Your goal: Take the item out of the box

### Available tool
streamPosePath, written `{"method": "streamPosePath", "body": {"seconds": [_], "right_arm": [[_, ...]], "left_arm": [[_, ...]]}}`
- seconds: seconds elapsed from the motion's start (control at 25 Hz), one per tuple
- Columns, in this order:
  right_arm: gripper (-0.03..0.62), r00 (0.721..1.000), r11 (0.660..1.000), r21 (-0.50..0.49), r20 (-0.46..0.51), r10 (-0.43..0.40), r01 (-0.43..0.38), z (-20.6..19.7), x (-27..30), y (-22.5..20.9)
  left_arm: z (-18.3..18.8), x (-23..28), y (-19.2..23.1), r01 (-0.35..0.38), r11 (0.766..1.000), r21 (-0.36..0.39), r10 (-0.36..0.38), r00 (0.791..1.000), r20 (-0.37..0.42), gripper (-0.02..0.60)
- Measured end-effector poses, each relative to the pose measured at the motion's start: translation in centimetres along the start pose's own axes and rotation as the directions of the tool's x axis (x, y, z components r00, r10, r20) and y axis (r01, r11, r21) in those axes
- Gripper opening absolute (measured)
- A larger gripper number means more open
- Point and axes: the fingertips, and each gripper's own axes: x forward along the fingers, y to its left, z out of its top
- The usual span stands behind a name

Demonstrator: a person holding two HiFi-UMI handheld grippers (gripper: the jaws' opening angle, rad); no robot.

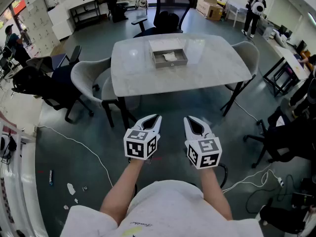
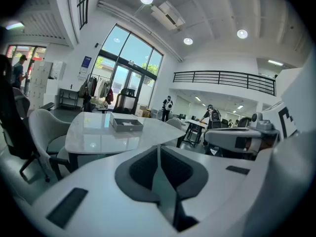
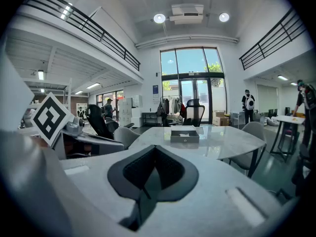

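The left gripper and the right gripper, white two-jaw tools with marker cubes, hang side by side in front of the person, each with its jaws pressed together on nothing. Ahead and well apart from both stands the pale, glossy, rounded-corner table. Near its middle sits the shallow grey rectangular box, open at the top, with the small white item lying inside on its floor. The box lies almost straight ahead, about midway between the two grippers, so neither hand looks clearly nearer. Its broad side faces the person, running left to right. The reach has probably not begun, and both jaws would need to part before any grasp.
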Motion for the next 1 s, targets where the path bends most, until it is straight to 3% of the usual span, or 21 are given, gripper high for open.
{"method": "streamPosePath", "body": {"seconds": [0.52,1.0], "right_arm": [[0.005,0.999,0.999,0.022,0.018,0.028,-0.029,-0.2,1.5,0.2],[0.005,0.999,0.997,0.051,0.007,0.051,-0.051,-0.1,6.4,-4.2]], "left_arm": [[-0.3,0.9,1.6,0.002,1.000,-0.022,-0.003,1.000,-0.020,0.025],[0.7,6.5,3.2,-0.025,1.000,-0.019,0.024,0.998,-0.054,0.025]]}}
